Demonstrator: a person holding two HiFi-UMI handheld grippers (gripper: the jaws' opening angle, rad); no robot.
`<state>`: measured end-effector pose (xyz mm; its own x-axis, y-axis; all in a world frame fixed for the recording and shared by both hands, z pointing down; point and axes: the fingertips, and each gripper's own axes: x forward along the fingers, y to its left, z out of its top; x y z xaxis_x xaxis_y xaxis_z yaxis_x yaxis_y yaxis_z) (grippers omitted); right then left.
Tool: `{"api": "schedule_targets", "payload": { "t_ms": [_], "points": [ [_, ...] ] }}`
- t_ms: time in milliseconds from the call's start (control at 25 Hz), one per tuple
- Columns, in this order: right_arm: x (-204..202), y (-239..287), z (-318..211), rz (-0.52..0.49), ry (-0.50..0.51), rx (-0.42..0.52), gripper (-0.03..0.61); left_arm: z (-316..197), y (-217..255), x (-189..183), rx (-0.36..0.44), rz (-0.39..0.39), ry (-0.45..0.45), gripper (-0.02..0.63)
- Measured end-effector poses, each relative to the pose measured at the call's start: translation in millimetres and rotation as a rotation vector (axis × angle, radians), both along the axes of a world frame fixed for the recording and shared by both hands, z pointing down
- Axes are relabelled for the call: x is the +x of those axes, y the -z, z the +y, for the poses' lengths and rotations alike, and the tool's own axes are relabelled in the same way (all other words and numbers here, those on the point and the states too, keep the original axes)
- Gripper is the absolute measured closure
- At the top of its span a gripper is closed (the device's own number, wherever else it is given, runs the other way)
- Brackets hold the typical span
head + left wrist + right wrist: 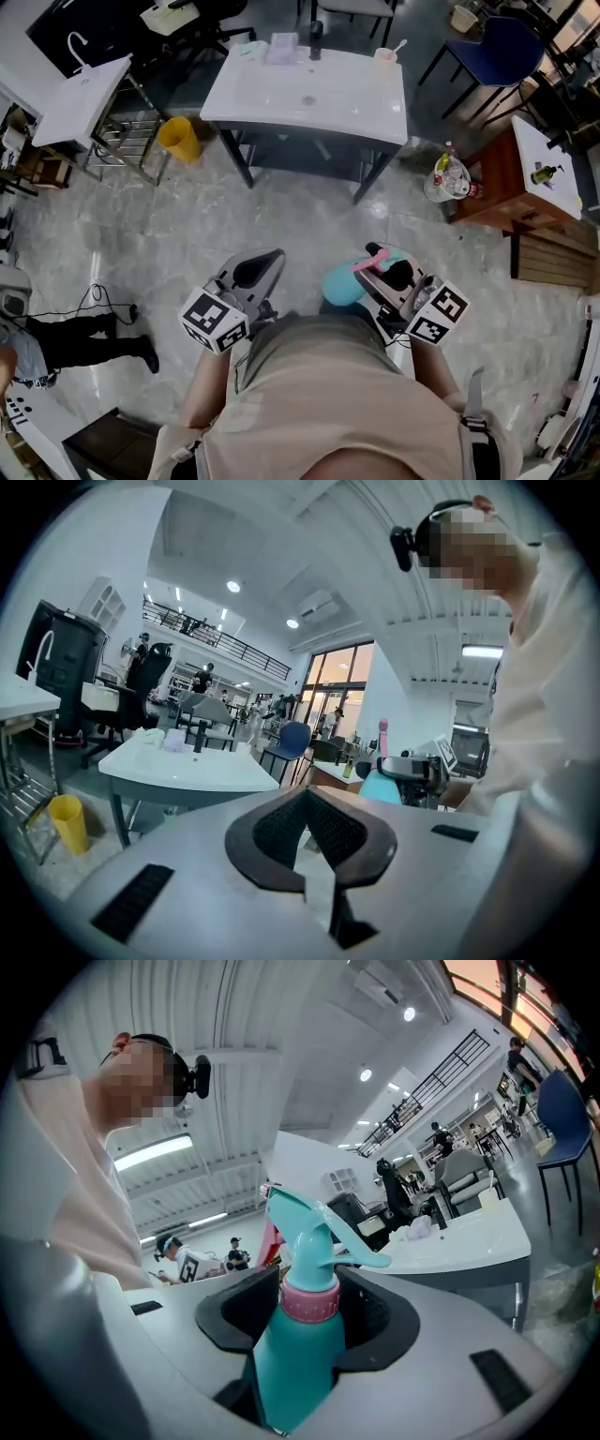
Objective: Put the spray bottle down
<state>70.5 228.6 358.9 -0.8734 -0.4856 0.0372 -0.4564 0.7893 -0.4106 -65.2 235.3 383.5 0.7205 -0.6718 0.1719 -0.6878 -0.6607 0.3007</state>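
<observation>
A teal spray bottle (302, 1358) with a pink collar and a teal trigger head stands upright between the jaws of my right gripper (305, 1290), which is shut on its body just below the collar. In the head view the bottle (341, 286) shows in front of my chest, held by the right gripper (377, 269) over the grey floor. My left gripper (259, 268) is level beside it, apart from the bottle. Its dark pads (281, 829) meet at the tip with nothing between them. From the left gripper view the bottle (379, 786) appears to the right.
A white table (309, 103) with small items at its far edge stands ahead. A yellow bin (178, 139) sits at its left, a blue chair (497, 52) and a brown wooden table (492, 187) to the right. Another person's legs (84, 337) are at the left.
</observation>
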Motion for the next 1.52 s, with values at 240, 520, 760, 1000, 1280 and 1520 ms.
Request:
{"api": "schedule_targets", "payload": {
  "t_ms": [240,520,760,1000,1280,1520],
  "points": [
    [24,-5,-34,-0.024,-0.01,-0.028,0.387,-37,5,25,0.001,-0.023,-0.014,0.606],
    [44,-7,-72,-0.029,0.022,-0.042,0.387,-68,1,46,-0.028,-0.04,0.014,0.606],
    [62,-11,-103,-0.039,0.061,-0.052,0.387,-93,-2,66,-0.045,-0.062,0.042,0.606],
    [85,-16,-129,-0.053,0.085,-0.05,0.387,-114,-7,93,-0.05,-0.096,0.052,0.606],
    [108,-20,-148,-0.074,0.081,-0.047,0.387,-133,-8,116,-0.045,-0.141,0.042,0.606],
    [108,-20,-157,-0.076,0.088,-0.034,0.387,-139,-6,116,-0.029,-0.167,0.05,0.606]
  ]
}}
